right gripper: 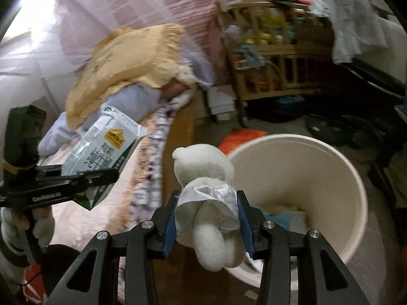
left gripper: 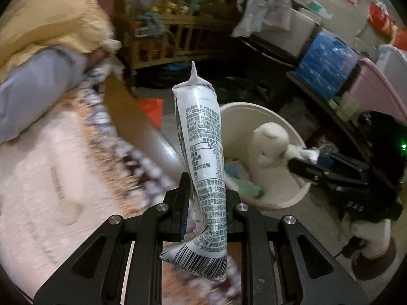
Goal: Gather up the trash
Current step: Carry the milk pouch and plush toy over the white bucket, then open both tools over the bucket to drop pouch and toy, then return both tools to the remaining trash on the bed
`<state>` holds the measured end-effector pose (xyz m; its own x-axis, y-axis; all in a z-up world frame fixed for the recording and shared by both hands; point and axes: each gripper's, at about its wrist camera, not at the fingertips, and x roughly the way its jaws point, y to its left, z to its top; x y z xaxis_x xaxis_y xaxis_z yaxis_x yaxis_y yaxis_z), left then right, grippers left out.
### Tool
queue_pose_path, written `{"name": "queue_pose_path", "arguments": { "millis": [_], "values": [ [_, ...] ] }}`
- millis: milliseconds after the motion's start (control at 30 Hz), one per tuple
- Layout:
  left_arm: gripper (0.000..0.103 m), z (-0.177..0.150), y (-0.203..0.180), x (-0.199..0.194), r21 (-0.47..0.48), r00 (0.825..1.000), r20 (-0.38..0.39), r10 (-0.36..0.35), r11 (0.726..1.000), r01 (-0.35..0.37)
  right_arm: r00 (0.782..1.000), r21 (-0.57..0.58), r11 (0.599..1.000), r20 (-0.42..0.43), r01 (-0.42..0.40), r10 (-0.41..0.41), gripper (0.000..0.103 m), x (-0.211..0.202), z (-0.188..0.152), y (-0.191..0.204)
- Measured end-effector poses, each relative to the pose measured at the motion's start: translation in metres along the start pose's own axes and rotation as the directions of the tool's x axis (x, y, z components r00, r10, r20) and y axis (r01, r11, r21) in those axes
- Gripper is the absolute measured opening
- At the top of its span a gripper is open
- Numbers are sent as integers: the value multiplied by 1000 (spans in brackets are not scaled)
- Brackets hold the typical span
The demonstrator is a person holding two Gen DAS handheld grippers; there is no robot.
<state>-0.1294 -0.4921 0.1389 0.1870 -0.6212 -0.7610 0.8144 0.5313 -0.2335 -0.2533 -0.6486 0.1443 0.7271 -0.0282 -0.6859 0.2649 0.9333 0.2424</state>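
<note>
Left wrist view had the left gripper [left gripper: 203,203] clamped on a flattened milk carton [left gripper: 203,157], which stood straight up between the fingers with its barcode end hanging below them and its pinched tip pointing away. Just beyond the carton, ahead and to the right, sat the cream waste bin [left gripper: 295,198], already holding scraps of paper and something green. A white plush bear [left gripper: 269,145] hung over the bin's opening, pinched by the right gripper [left gripper: 302,164] reaching in from the right edge. To the left of the tool lay the bed [left gripper: 51,172] with a blurred patterned border, a yellow pillow [left gripper: 51,15] and a grey-blue bundle [left gripper: 38,84] further up. A wooden crib [left gripper: 162,25] packed with clutter stood far ahead.

Right wrist view had the right gripper [right gripper: 207,218] closed around the bear [right gripper: 203,175] at its silvery-wrapped middle, legs dangling toward the camera. The bin [right gripper: 343,178] was directly ahead and right, its rim partly hidden by the bear. Off to the left, the left gripper [right gripper: 101,178] carried the carton [right gripper: 101,142] above the bed's [right gripper: 142,178] edge. An orange bag [right gripper: 241,137] lay on the floor beyond the bin.
</note>
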Motion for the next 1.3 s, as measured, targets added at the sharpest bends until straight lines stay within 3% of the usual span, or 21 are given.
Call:
{"name": "queue_pose_path", "arguments": {
  "millis": [233, 500, 633, 667, 700, 733, 833, 1133, 1300],
  "values": [
    [16, 14, -39, 38, 30, 999, -31, -32, 999, 32, 998, 75, 995, -5, 69, -69, 41, -6, -5, -41],
    [16, 21, -45, 60, 44, 998, -51, -25, 999, 28, 994, 125, 986, -11, 111, -110, 41, 2, -2, -63],
    [19, 24, -45, 68, 29, 997, -44, -61, 998, 63, 987, 131, 979, 14, 154, -158, 51, 6, 2, -64],
    [29, 25, -46, 70, 28, 996, -46, -73, 997, 75, 983, 137, 975, 15, 177, -181, 53, 8, 3, -64],
    [49, 25, -46, 72, 24, 996, -48, -80, 996, 81, 981, 146, 971, 15, 191, -196, 58, 8, 3, -65],
    [56, 25, -44, 73, 9, 995, -45, -87, 996, 87, 980, 155, 969, 15, 193, -198, 59, 8, 3, -66],
    [59, 24, -39, 71, -15, 994, -36, -107, 994, 106, 985, 180, 970, 23, 165, -172, 60, 3, 1, -66],
    [59, 24, -11, 37, -50, 998, 5, -59, 997, 59, 991, 132, 983, 3, 132, -133, 60, 4, 1, -45],
    [59, 17, 16, 5, -42, 997, 61, 56, 998, -54, 996, 74, 994, -3, 85, -85, 60, 12, 7, -14]
  ]
}}
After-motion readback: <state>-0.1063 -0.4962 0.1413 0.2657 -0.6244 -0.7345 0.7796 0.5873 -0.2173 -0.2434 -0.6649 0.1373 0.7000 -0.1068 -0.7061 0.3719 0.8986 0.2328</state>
